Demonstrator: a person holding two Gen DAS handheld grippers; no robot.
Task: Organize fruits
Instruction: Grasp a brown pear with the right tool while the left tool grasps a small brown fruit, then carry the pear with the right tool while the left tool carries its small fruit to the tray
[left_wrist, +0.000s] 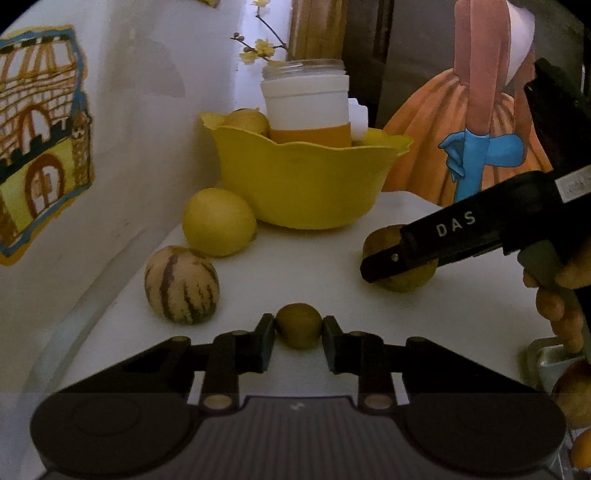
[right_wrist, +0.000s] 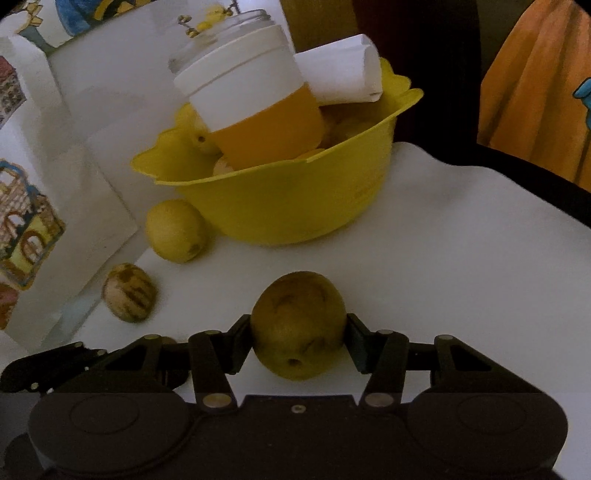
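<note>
Black linkage arms of the left gripper (left_wrist: 299, 329) fill the near edge of its view, and the jaws are clamped on a small round olive-green fruit (left_wrist: 299, 330), one pad on each flank, the fruit resting on the white tabletop (left_wrist: 314, 266). The pinch sits across the fruit's middle, which should keep it from rolling out on the lift.

Likewise the right gripper (right_wrist: 298, 334) is closed on a larger brownish-green pear-like fruit (right_wrist: 298, 325), its pads pressed to both sides, stem pit facing the camera.

Ahead and left of the left jaws stands a striped cream-and-brown oval fruit (left_wrist: 181, 285); just beyond it, a smooth yellow lemon (left_wrist: 218, 221), close against a wavy-rimmed yellow plastic bowl (left_wrist: 295, 184). That bowl lies straight ahead of both jaws and already holds pale fruit beside a white-and-orange lidded cup (left_wrist: 308, 110), so it is likely the collecting place. Each grasped fruit is near it, not yet lifted.
</note>
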